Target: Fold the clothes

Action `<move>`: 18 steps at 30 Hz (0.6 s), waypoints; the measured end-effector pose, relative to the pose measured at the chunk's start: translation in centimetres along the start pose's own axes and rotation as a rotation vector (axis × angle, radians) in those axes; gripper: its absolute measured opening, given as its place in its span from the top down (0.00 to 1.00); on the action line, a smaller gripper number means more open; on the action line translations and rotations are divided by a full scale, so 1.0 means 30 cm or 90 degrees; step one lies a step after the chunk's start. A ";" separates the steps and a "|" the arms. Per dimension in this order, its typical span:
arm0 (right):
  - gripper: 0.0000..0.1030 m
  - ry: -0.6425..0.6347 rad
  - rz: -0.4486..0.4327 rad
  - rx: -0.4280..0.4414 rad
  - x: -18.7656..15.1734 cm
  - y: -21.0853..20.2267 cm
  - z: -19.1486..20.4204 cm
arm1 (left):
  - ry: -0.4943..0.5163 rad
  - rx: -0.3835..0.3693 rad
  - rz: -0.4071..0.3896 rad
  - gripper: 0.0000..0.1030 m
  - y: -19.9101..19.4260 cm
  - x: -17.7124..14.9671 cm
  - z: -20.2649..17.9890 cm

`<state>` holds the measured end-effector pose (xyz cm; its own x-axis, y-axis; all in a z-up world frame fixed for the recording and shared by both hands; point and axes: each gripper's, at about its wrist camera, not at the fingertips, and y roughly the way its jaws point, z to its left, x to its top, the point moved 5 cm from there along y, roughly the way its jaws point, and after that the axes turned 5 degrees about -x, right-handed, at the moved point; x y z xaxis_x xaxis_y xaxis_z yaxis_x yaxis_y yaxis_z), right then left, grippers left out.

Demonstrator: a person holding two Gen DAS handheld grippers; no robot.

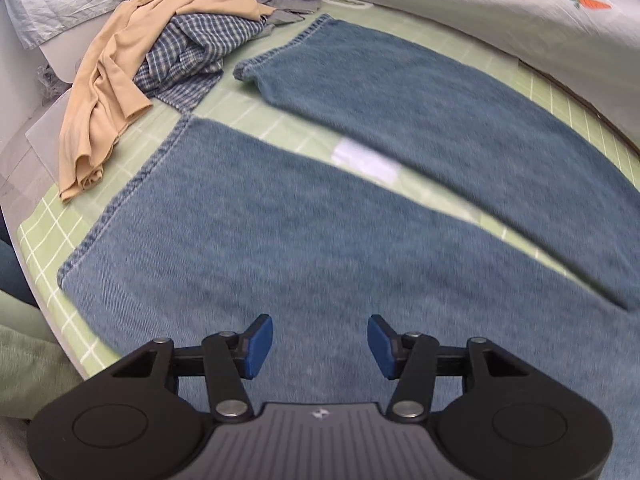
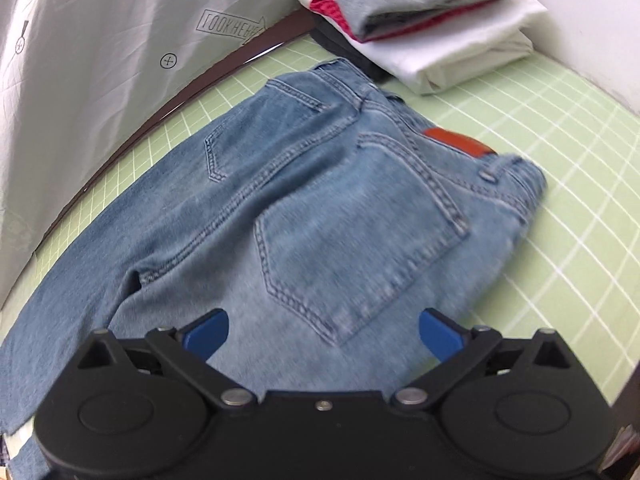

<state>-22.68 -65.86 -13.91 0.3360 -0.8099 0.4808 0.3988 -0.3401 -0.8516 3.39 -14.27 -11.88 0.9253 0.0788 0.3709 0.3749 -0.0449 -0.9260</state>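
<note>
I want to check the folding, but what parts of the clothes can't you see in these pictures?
- Left wrist view: the jeans run past the right edge, so their waist is cut off; the left gripper covers the near cloth.
- Left wrist view: the checked shirt is partly buried under the tan garment.
- Right wrist view: the leg ends are cut off at the left edge, and the folded stack at the top edge.

Work surface under my grippers was a green grid-lined mat [image 1: 276, 122]. On it: blue jeans [image 2: 312, 208] laid flat, back pockets up, legs spread apart. Crumpled pile at the leg end, tan garment [image 1: 120, 80] over a plaid shirt [image 1: 188, 56]. Folded stack [image 2: 432, 20] sat just beyond the waistband: grey, red, white.
</note>
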 end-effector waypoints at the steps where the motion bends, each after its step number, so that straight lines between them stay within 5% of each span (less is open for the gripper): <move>1: 0.00 0.005 0.002 0.003 -0.009 -0.008 -0.016 | 0.002 -0.001 0.004 0.47 -0.001 -0.017 -0.003; 18: 0.00 0.115 0.109 0.074 -0.153 0.045 -0.127 | -0.017 -0.033 0.046 0.40 -0.011 -0.220 0.021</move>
<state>-26.94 -64.43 -18.06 0.2538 -0.9266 0.2776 0.4485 -0.1415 -0.8825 -2.88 -14.14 -14.06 0.9485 0.0996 0.3007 0.3105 -0.1032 -0.9450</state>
